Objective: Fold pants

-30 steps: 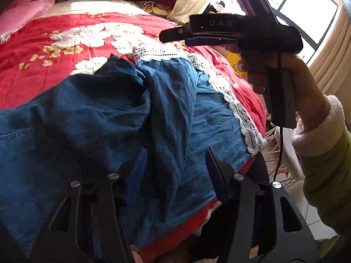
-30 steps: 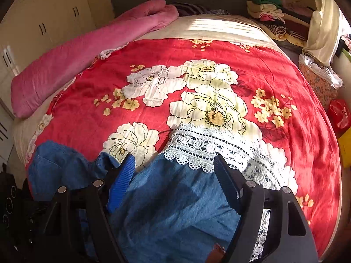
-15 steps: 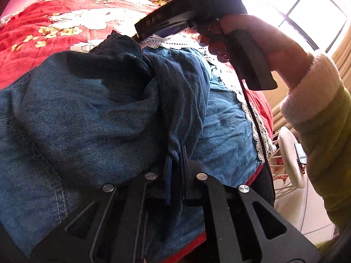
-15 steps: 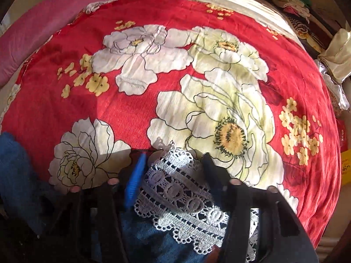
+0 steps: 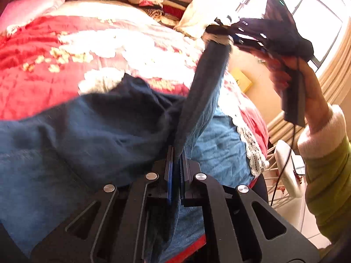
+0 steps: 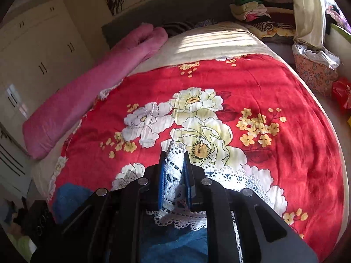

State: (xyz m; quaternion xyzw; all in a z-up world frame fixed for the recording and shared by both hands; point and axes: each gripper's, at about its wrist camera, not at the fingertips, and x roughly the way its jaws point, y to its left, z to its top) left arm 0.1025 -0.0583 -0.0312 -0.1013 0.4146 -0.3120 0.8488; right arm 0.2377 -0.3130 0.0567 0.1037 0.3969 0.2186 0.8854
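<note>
Blue denim pants (image 5: 92,127) with a white lace hem (image 5: 252,144) lie bunched on a red flowered bedspread (image 5: 33,83). My left gripper (image 5: 176,153) is shut on a fold of the denim near the bed's front edge. My right gripper (image 6: 174,164) is shut on the white lace hem (image 6: 174,171) of one leg and holds it lifted above the bed. In the left wrist view the right gripper (image 5: 221,35) is up at the right, and a taut strip of denim (image 5: 204,92) stretches from it down to my left gripper.
A pink rolled blanket (image 6: 87,87) lies along the bed's left side. Stacked folded clothes (image 6: 258,15) sit beyond the headboard end. A flowered basket (image 6: 313,70) and a red bag (image 6: 342,92) stand right of the bed. White cupboards (image 6: 33,50) are at the left.
Both grippers closed from open: the left on a denim fold, the right on the lace hem. The right gripper then rose, pulling the pant leg up taut.
</note>
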